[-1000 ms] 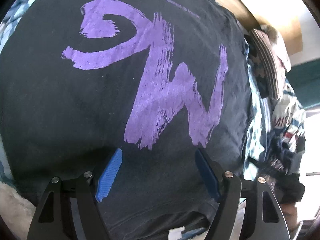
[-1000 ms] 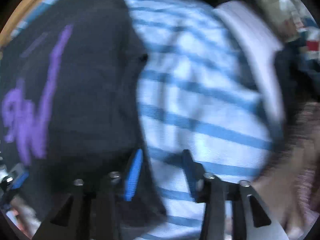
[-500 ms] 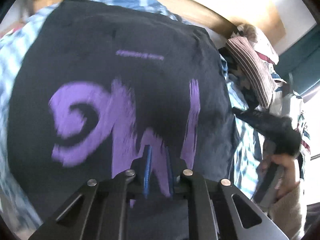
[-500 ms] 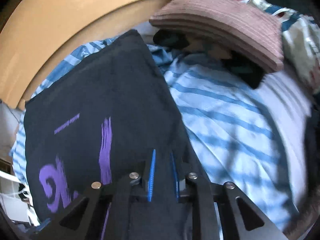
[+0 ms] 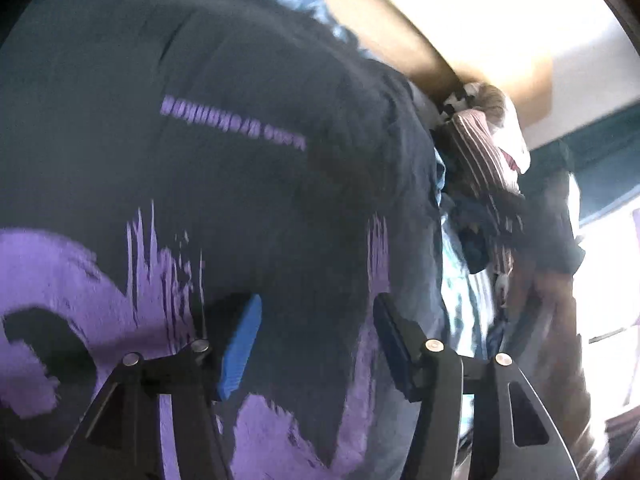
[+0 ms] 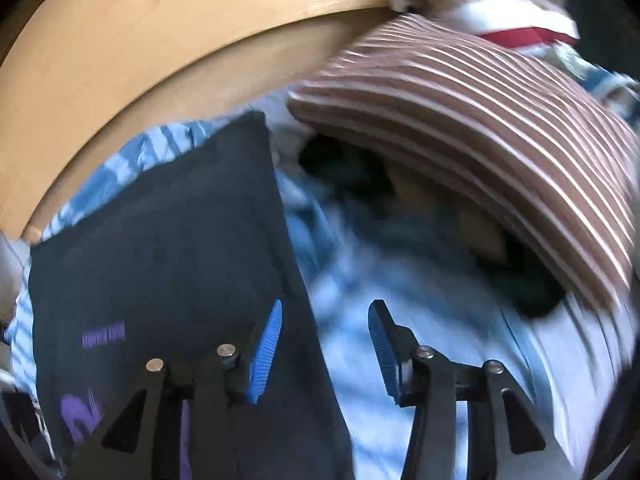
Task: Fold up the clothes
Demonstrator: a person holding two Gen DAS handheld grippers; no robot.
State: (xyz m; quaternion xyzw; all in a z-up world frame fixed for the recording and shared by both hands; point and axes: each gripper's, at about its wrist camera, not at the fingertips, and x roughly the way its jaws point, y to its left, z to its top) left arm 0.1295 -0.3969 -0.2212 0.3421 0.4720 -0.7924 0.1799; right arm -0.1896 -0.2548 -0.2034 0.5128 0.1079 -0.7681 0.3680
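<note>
A black T-shirt with a purple brush-stroke print and a small purple line of text lies flat on a blue-and-white striped sheet. My left gripper is open just over its printed middle, with nothing between the blue pads. In the right wrist view the same black T-shirt fills the lower left. My right gripper is open over the shirt's right edge, left pad above the black cloth, right pad above the striped sheet.
A wooden headboard curves along the far side. A brown-and-white striped folded garment tops a pile of dark clothes at the right, also seen as the striped garment. A person's arm is blurred at the right.
Half a second ago both grippers were shut on the black T-shirt. Both have opened and let it go, and the shirt lies flat. Both cameras sit lower and closer to it.
</note>
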